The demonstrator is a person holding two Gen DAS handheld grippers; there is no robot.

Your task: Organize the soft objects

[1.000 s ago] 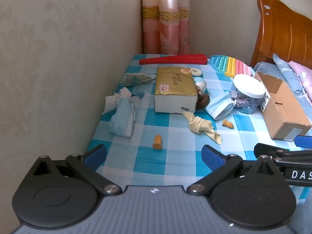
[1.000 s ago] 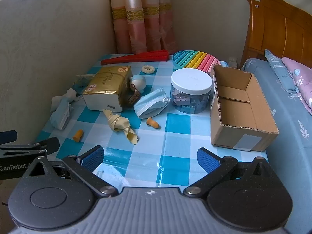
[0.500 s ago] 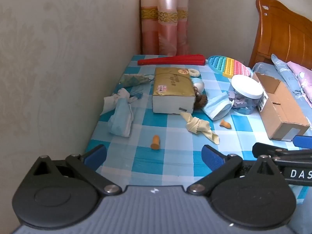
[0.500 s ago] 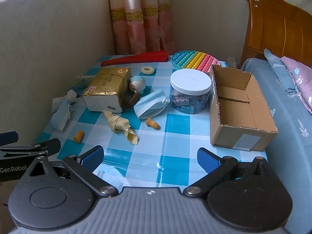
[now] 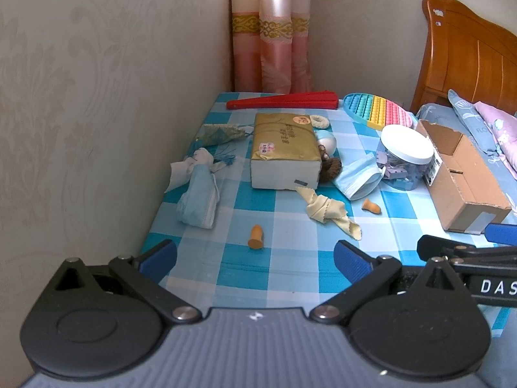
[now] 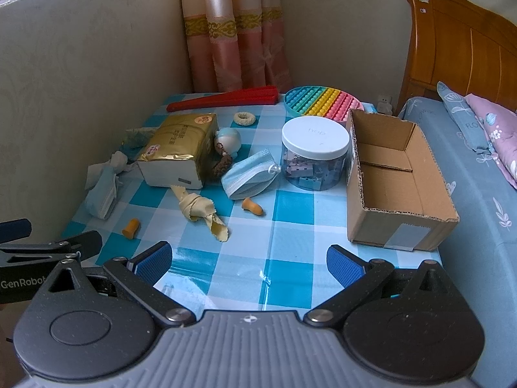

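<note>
Nothing is gripped: left tool (image 5: 255,253) and right tool (image 6: 248,258) are held spread. Soft earplug (image 5: 256,236), low centre frame on the tabletop (image 5: 290,268), should be pinched lightly and carried to the cardboard box (image 6: 400,174).

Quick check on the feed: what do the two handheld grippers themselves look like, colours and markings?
Both match: a ribbed grey body, black linkage arms with silver pivot screws and round black discs. Left gripper and right gripper have textured blue pads. White side lettering reads "DAS" and "GenRobot". No cables or sleeves visible.
</note>
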